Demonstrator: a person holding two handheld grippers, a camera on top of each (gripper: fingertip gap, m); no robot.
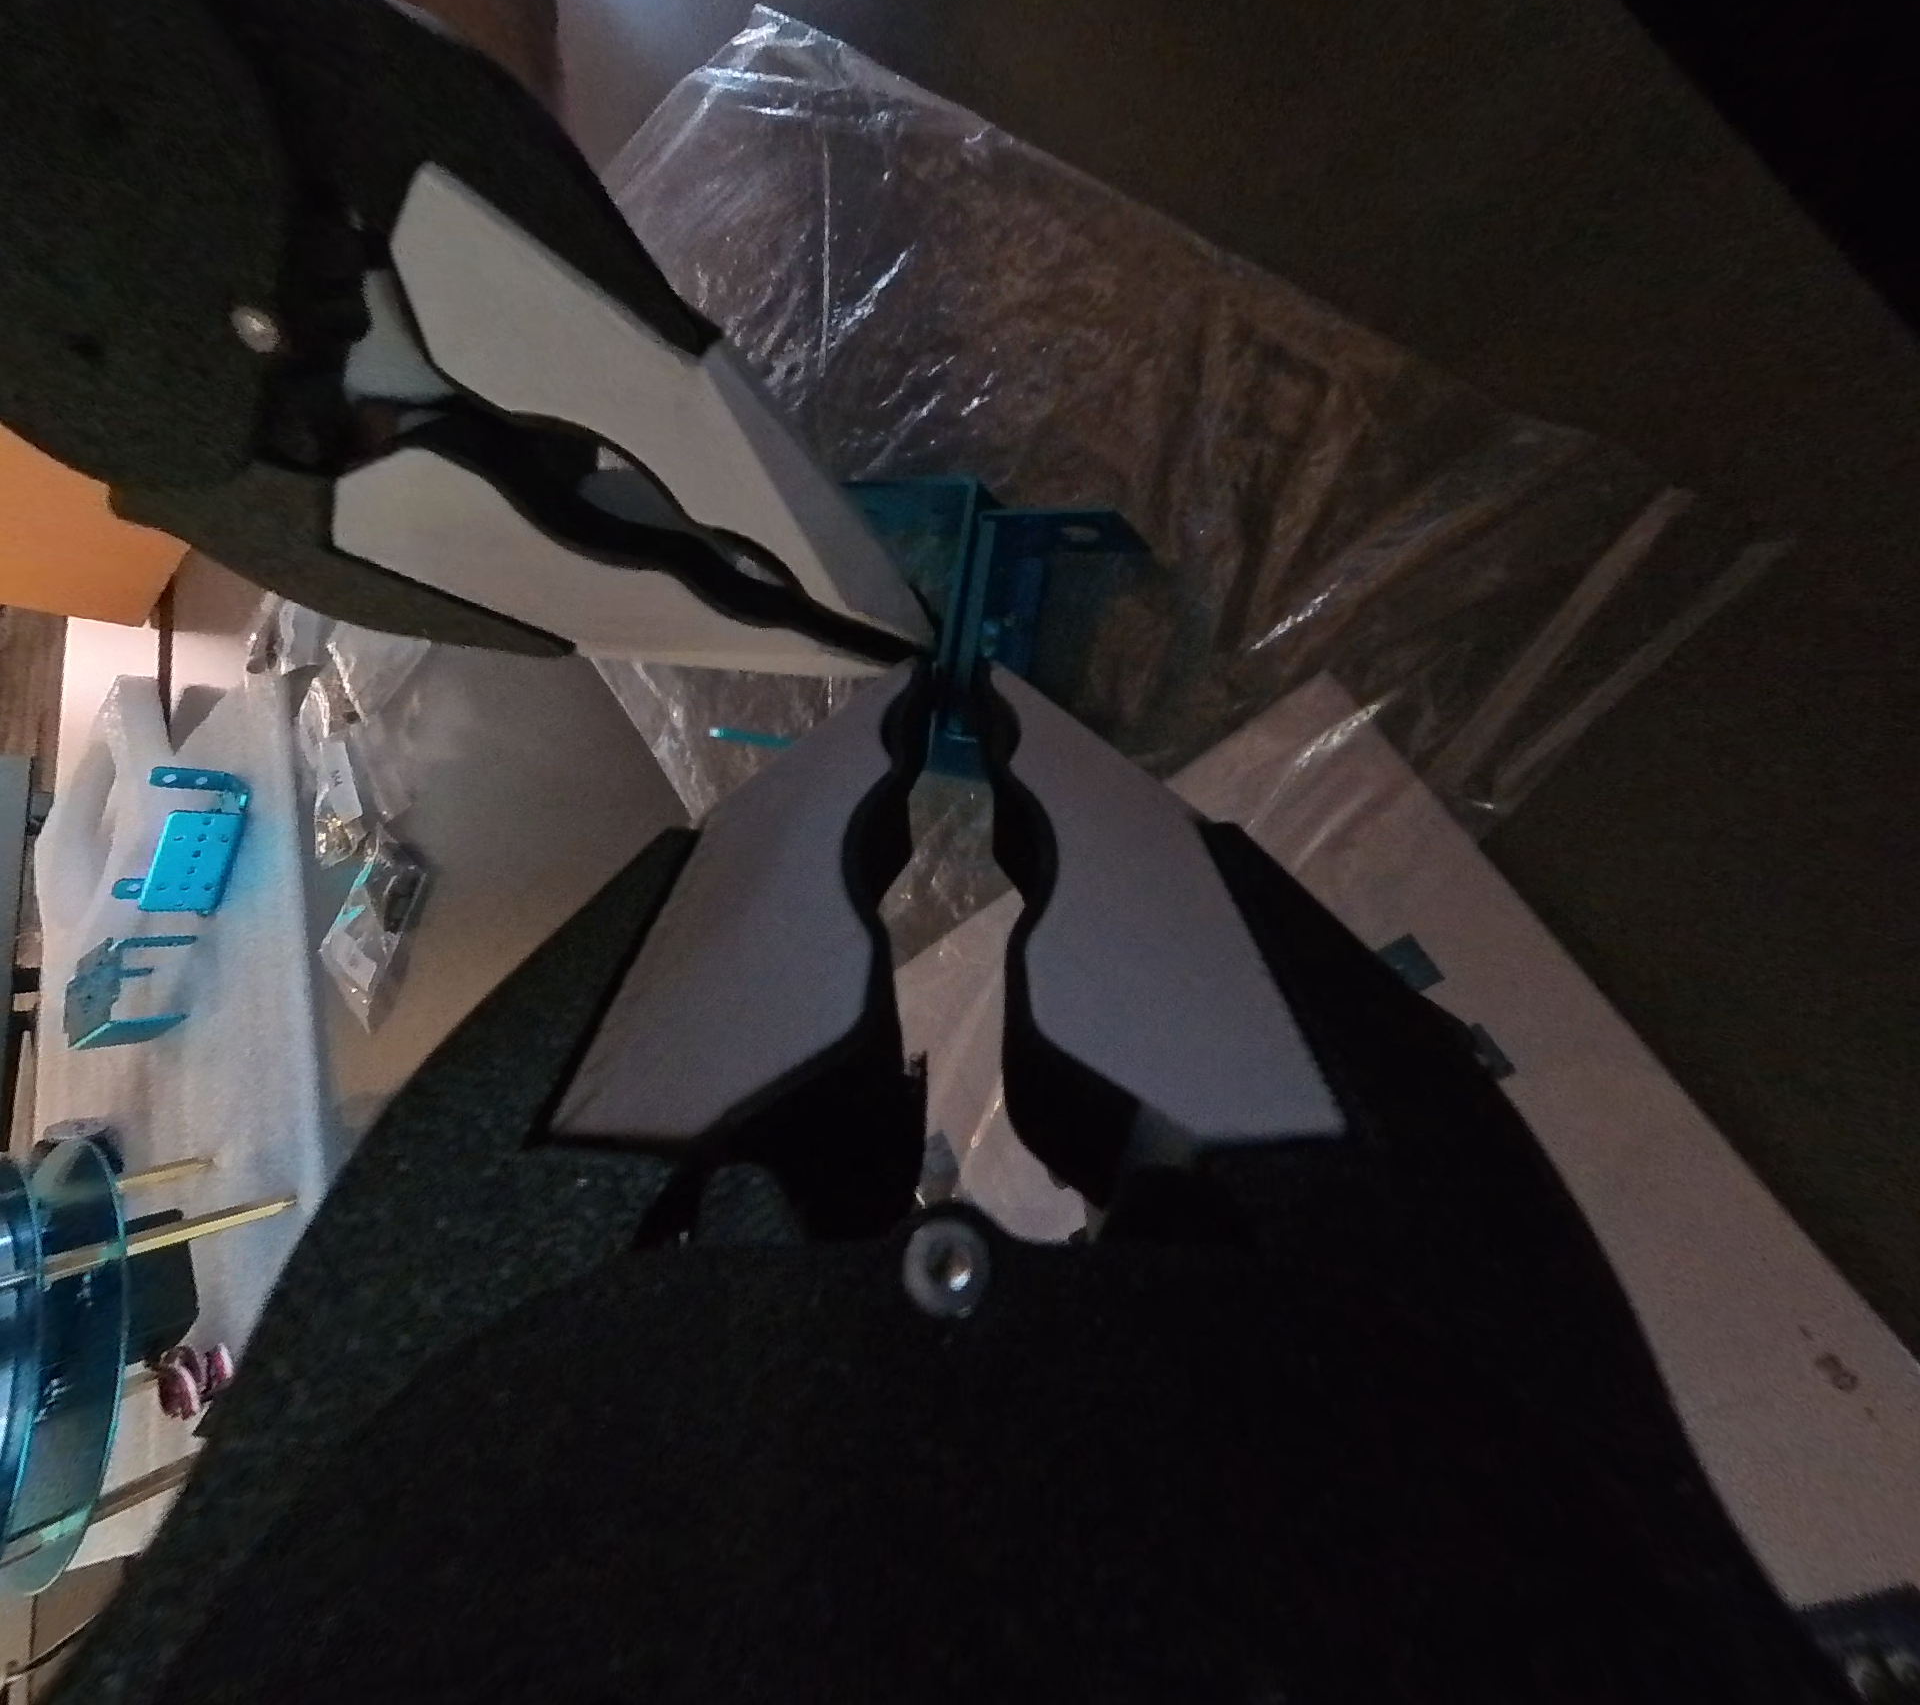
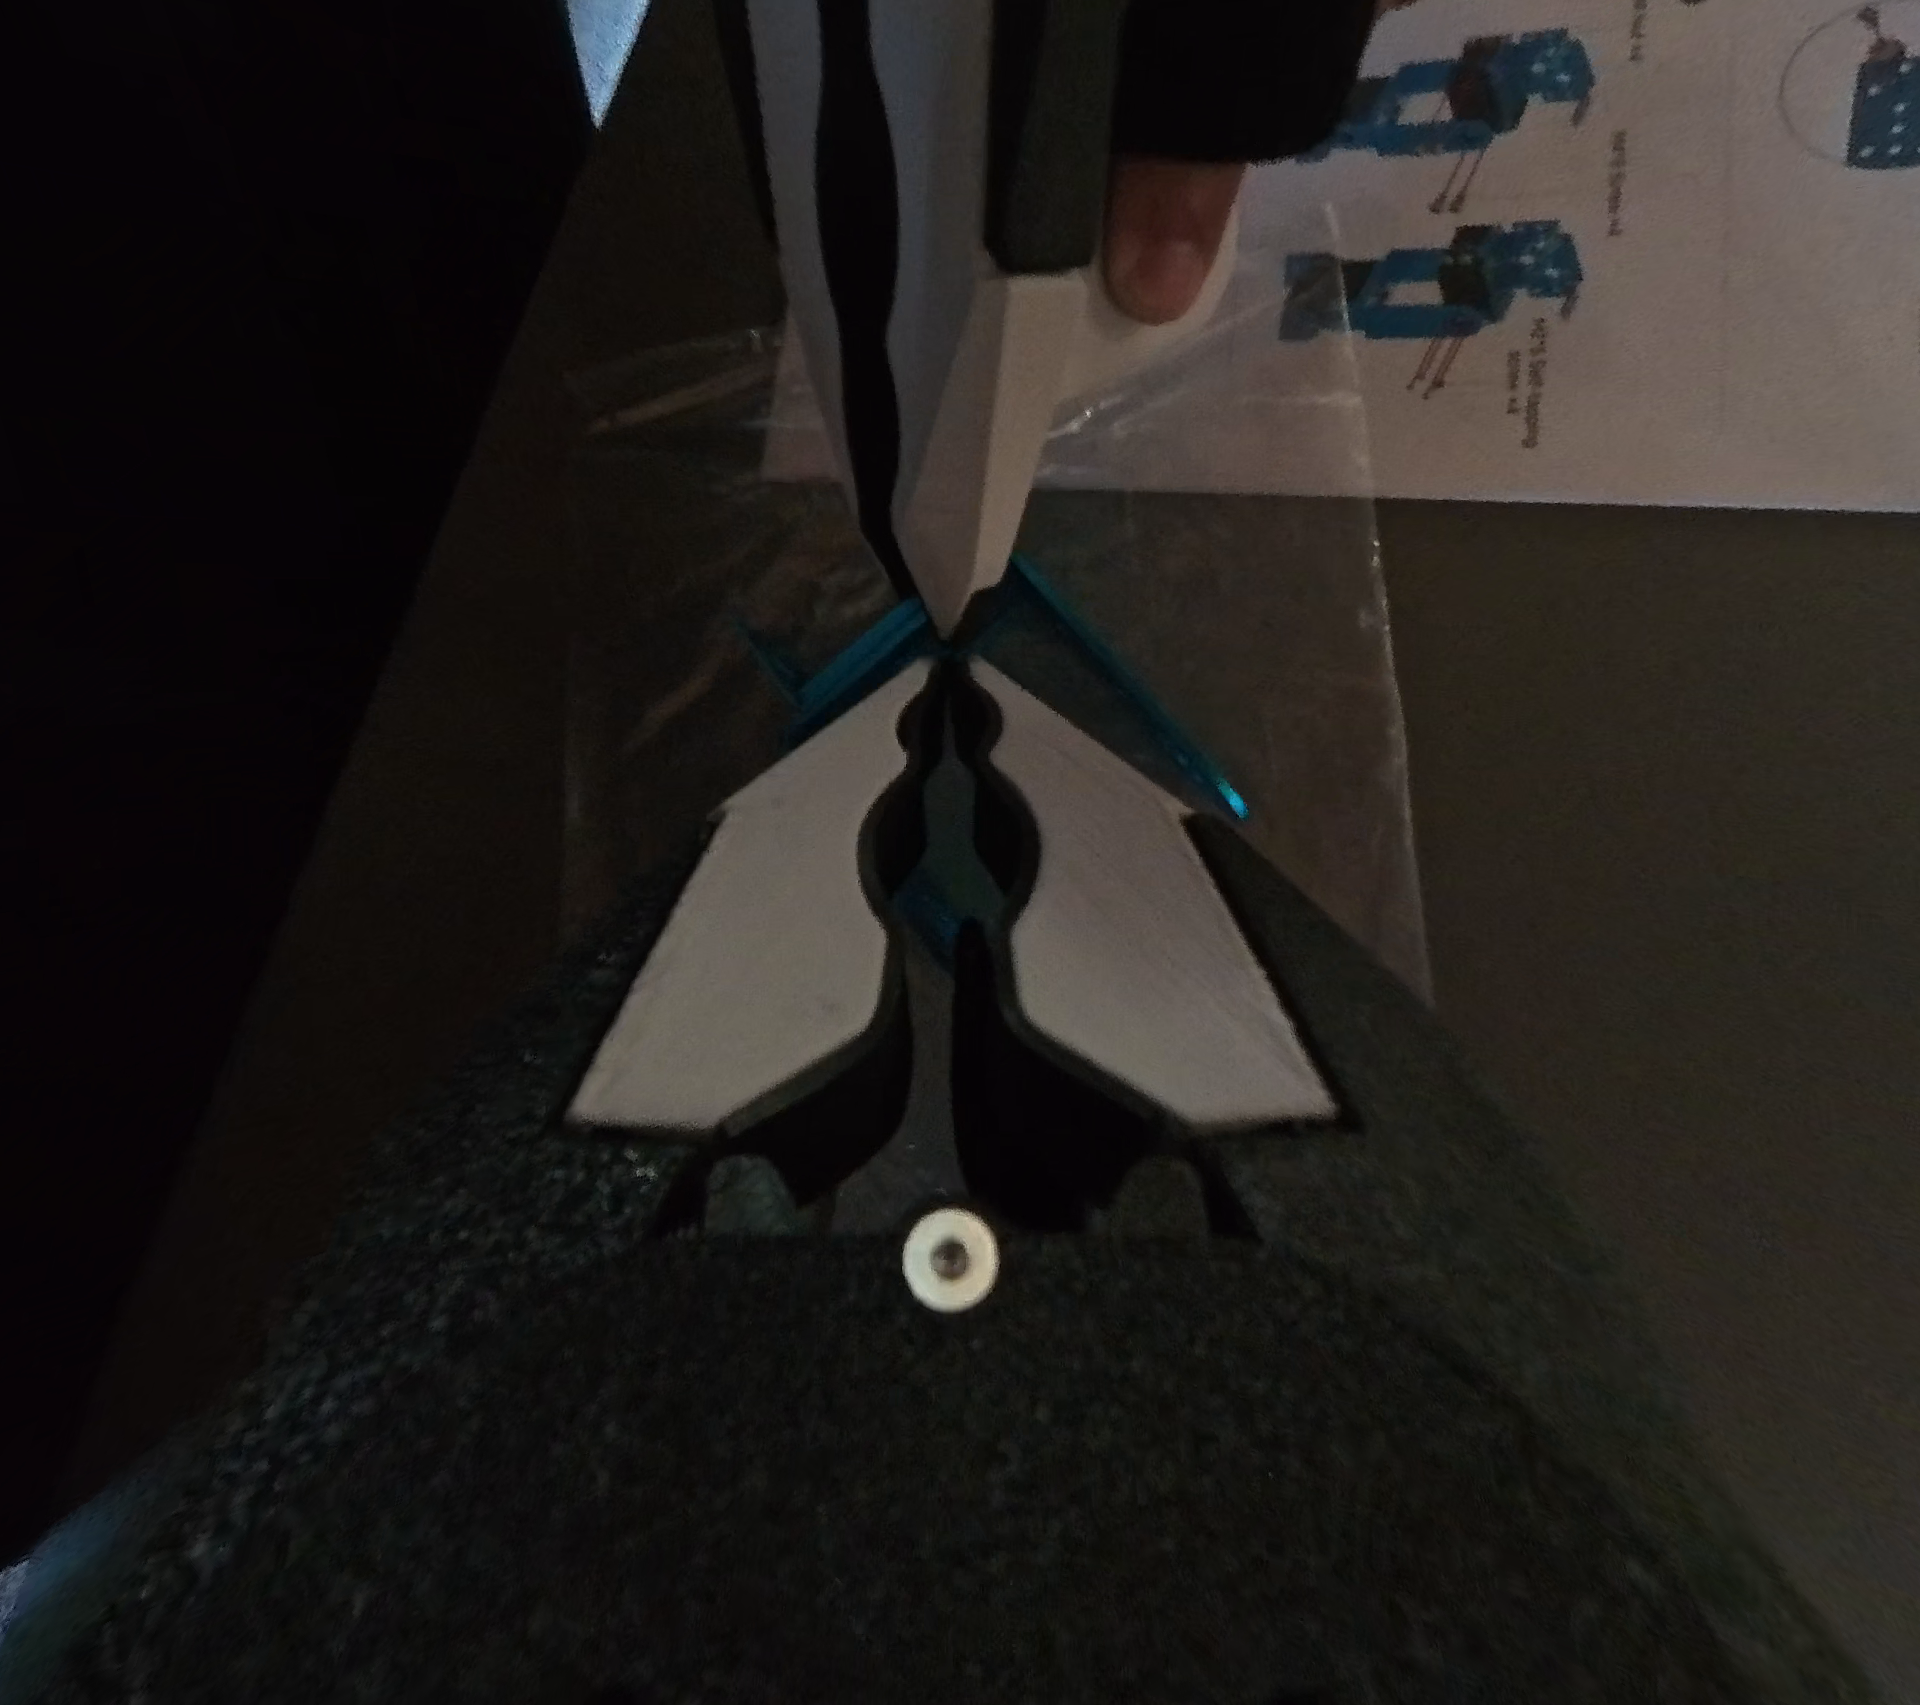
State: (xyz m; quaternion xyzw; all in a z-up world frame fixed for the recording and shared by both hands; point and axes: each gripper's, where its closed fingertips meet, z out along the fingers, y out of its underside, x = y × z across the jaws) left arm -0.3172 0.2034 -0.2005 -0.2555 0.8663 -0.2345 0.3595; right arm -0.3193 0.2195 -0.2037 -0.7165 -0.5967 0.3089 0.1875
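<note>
A blue metal bracket with holes is held in the air between both grippers. My left gripper rises from the bottom of the left wrist view and is shut on the bracket's lower flange. My right gripper comes in from the upper left and is shut on the same bracket. In the right wrist view my right gripper is at the bottom, and the bracket fans out on both sides of its tips. The left gripper meets it from above, with a person's finger on it.
A crumpled clear plastic bag lies on the dark table under the bracket. A printed sheet with blue drawings lies beyond. At the far left are more blue brackets, small bags of parts, brass rods and a clear disc. My two grippers' fingertips are within a few centimetres of each other.
</note>
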